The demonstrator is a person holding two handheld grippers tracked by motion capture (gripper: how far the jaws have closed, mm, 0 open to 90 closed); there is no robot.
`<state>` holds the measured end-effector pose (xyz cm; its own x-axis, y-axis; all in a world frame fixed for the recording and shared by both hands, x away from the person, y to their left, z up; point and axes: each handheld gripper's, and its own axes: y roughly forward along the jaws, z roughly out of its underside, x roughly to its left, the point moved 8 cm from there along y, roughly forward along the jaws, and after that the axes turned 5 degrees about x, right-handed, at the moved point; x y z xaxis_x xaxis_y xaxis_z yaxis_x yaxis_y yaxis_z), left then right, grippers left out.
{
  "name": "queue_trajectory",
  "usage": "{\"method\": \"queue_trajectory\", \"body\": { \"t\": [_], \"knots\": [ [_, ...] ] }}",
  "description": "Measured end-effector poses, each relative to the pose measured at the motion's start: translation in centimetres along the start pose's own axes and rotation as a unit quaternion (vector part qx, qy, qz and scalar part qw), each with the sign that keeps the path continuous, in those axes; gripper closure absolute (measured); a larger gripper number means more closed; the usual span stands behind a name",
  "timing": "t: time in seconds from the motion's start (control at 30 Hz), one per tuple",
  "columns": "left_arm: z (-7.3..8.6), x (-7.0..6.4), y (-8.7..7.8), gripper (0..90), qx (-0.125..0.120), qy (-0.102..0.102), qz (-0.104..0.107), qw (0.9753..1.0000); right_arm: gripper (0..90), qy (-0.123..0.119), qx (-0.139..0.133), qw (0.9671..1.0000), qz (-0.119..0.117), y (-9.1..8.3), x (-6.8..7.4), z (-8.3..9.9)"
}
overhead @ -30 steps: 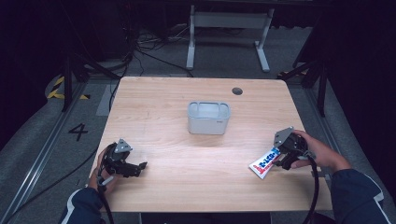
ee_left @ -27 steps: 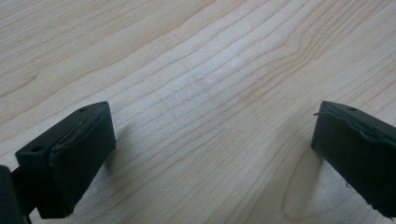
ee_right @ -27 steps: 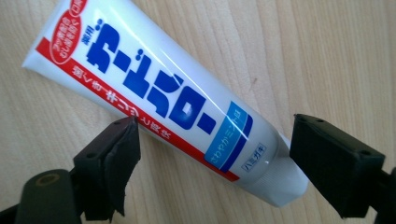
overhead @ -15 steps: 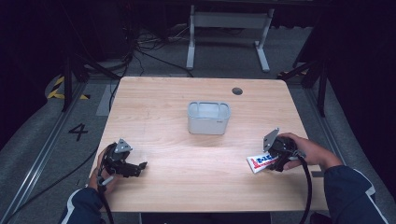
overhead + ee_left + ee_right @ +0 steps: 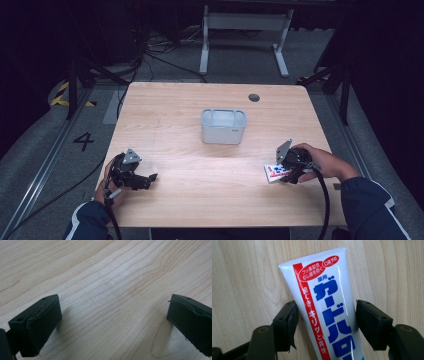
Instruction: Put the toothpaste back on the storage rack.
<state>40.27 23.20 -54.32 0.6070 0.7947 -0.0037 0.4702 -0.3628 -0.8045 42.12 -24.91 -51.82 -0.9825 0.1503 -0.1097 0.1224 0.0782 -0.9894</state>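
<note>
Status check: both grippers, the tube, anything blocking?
Left gripper open, over bare table. Right gripper jaws against toothpaste tube. Grey bin mid-table, clear of both.

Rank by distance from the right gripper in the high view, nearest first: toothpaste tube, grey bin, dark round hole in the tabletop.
From the right gripper:
1. White, red and blue toothpaste tube, between its jaws at the table's right.
2. Grey rectangular plastic bin, table centre.
3. Dark round hole, near the far edge.
</note>
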Motion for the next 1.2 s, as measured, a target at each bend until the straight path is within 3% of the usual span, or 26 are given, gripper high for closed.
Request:
{"method": "queue_trajectory", "body": {
  "t": [0.57, 1.2],
  "knots": [
    [0.0, 0.0, 0.0, 0.1, 0.000, 0.002, 0.001, 1.0000, 51.0, 0.041, -0.049, 0.9979, -0.010, -0.3, -0.7, 0.3],
    [0.0, 0.0, 0.0, 0.1, 0.000, 0.002, 0.001, 1.0000, 60.5, 0.060, -0.113, 0.9917, 0.017, -1.6, -0.8, 0.9]
  ]
}}
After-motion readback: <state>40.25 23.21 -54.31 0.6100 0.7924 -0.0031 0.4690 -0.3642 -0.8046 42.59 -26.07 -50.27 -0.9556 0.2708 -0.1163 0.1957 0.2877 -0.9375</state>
